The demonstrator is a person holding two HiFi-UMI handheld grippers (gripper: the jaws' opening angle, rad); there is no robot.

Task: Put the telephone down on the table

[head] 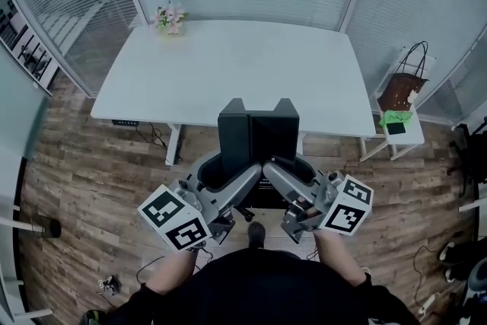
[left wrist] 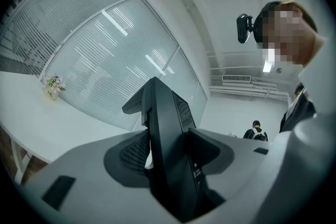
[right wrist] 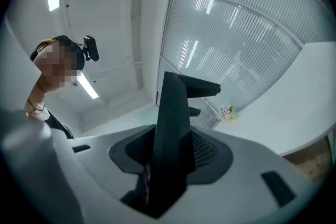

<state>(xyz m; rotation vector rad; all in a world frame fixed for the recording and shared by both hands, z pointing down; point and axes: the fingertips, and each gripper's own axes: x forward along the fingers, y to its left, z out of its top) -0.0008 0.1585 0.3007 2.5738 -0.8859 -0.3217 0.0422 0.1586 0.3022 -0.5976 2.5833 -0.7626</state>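
The black telephone (head: 257, 139) is held upright in the air between both grippers, just short of the near edge of the white table (head: 228, 72). My left gripper (head: 228, 170) is shut on its left side and my right gripper (head: 289, 170) is shut on its right side. In the left gripper view the telephone (left wrist: 167, 139) stands clamped between the grey jaws of the left gripper (left wrist: 169, 162). The right gripper view shows the telephone (right wrist: 172, 128) pinched edge-on in the right gripper (right wrist: 169, 162). The telephone's underside is hidden.
A small pot of pink flowers (head: 169, 17) stands at the table's far left corner. A white stool (head: 401, 135) with a brown bag (head: 402, 87) and a green item stands right of the table. Glass walls with blinds enclose the room. Wooden floor lies below.
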